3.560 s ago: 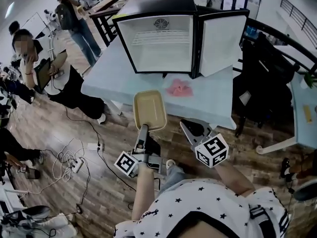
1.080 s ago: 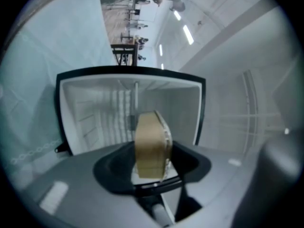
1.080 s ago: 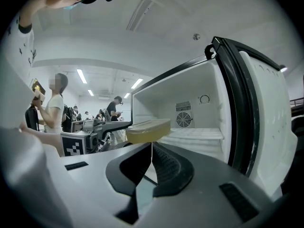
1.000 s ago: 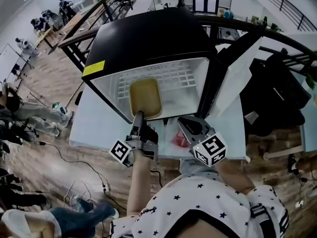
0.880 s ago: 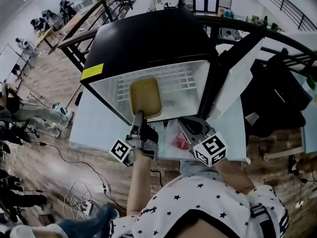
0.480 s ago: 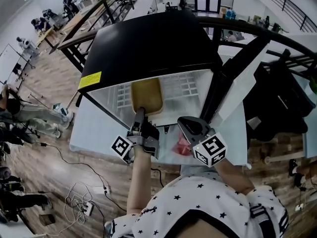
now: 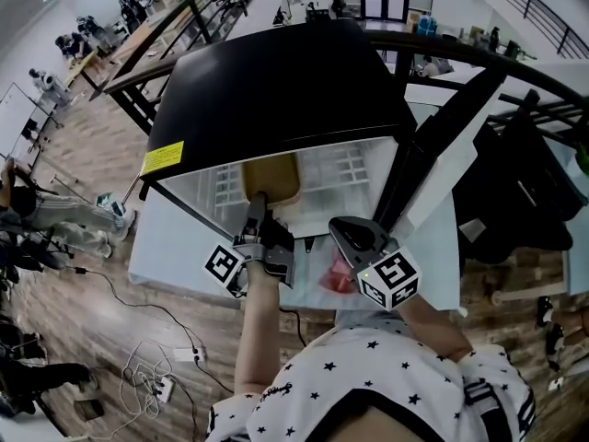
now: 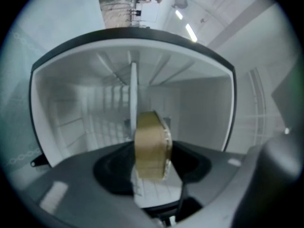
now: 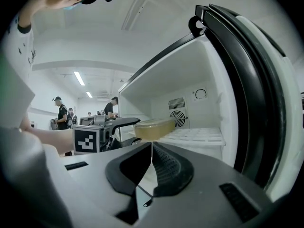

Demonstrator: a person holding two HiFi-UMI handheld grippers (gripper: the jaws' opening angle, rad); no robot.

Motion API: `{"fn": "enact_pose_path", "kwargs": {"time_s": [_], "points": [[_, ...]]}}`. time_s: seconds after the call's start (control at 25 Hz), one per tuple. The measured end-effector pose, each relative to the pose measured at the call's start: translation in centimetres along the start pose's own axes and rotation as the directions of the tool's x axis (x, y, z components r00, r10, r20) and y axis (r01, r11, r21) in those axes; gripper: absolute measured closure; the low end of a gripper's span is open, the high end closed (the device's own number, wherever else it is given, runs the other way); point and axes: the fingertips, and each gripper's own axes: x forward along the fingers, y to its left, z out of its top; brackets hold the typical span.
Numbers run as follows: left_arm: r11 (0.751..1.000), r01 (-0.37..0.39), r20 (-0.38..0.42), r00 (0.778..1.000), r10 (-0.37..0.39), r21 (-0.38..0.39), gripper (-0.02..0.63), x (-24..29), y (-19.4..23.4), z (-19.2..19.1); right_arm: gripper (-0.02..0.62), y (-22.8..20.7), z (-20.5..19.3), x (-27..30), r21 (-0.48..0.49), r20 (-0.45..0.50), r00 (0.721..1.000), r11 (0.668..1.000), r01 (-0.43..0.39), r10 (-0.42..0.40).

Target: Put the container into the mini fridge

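Note:
The container [image 7: 270, 175], a shallow tan tub with a clear lid, is held by one end in my left gripper [image 7: 258, 201], which is shut on it. It hangs inside the open mini fridge [image 7: 276, 81], above the white wire shelf [image 9: 199, 136]. In the left gripper view the container [image 8: 153, 144] stands edge-on between the jaws of the left gripper [image 8: 152, 167], with the fridge's white interior [image 8: 199, 103] behind. From the right gripper view, the container [image 9: 153, 127] is level. My right gripper [image 7: 354, 238] hangs shut and empty in front of the fridge.
The fridge door [image 7: 451, 145] stands open to the right. A pink crumpled thing [image 7: 339, 274] lies on the pale table [image 7: 175, 247] before the fridge. People stand on the wooden floor at far left, with cables below the table's edge.
The left gripper has carried the container from above the table's near edge forward into the fridge, deeper over the last second. The right gripper has stayed shut at its side.

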Motion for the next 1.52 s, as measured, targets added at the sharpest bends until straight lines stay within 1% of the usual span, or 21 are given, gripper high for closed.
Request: {"fn": "enact_pose_path", "kwargs": {"time_s": [0.28, 0.56, 0.6, 0.72, 0.84, 1.04, 1.12, 1.24, 1.28, 1.32, 1.4, 1.52], "points": [[1.0, -0.012, 0.011, 1.0, 0.012, -0.007, 0.374, 0.5, 0.0, 0.4, 0.574, -0.1, 0.0, -0.1, 0.005, -0.004, 1.0, 1.0, 0.008, -0.008], [1.0, 0.001, 0.007, 1.0, -0.001, 0.012, 0.373, 0.6, -0.3, 0.4, 0.574, 0.0, 0.0, 0.0, -0.001, -0.006, 1.0, 1.0, 0.004, -0.004], [1.0, 0.011, 0.005, 1.0, -0.011, 0.021, 0.359, 0.6, -0.6, 0.3, 0.574, 0.0, 0.0, -0.1, -0.002, -0.007, 1.0, 1.0, 0.003, -0.003], [0.998, 0.025, -0.002, 1.0, -0.025, 0.05, 0.255, 0.6, -1.1, 0.2, 0.574, 0.2, 0.0, -0.3, -0.005, -0.011, 1.0, 1.0, 0.002, -0.002], [0.999, 0.017, -0.004, 1.0, -0.017, 0.05, 0.238, 0.3, -0.9, 0.1, 0.574, 0.5, -0.1, -0.5, -0.008, -0.013, 1.0, 1.0, -0.001, 0.001], [0.998, 0.024, -0.026, 0.999, -0.022, 0.055, 0.236, -1.0, -0.7, -0.6, 0.574, 1.2, -0.3, -1.1, -0.013, -0.021, 1.0, 1.0, -0.003, 0.003], [0.996, 0.039, -0.041, 0.999, -0.036, 0.077, 0.236, -1.6, -1.0, -1.1, 0.574, 1.7, -0.4, -1.4, -0.016, -0.024, 1.0, 1.0, -0.005, 0.005], [0.986, 0.053, -0.072, 0.997, -0.042, 0.16, 0.238, -2.7, -1.6, -1.9, 0.574, 2.4, -0.4, -2.0, -0.021, -0.027, 1.0, 1.0, -0.009, 0.008], [0.98, 0.051, -0.086, 0.996, -0.035, 0.193, 0.241, -3.1, -1.7, -2.3, 0.574, 2.7, -0.5, -2.2, -0.021, -0.028, 1.0, 1.0, -0.009, 0.008], [0.973, 0.045, -0.099, 0.995, -0.023, 0.225, 0.272, -3.5, -1.8, -2.7, 0.574, 2.9, -0.5, -2.5, -0.022, -0.028, 1.0, 1.0, -0.009, 0.008], [0.958, 0.016, -0.111, 0.994, 0.017, 0.287, 0.338, -4.7, -1.5, -3.2, 0.574, 3.6, -0.7, -3.0, -0.021, -0.029, 1.0, 1.0, -0.007, 0.007], [0.922, -0.05, -0.107, 0.989, 0.098, 0.384, 0.456, -6.8, -0.6, -3.6, 0.574, 4.8, -1.0, -3.7, -0.016, -0.027, 1.0, 1.0, -0.006, 0.006]]}}
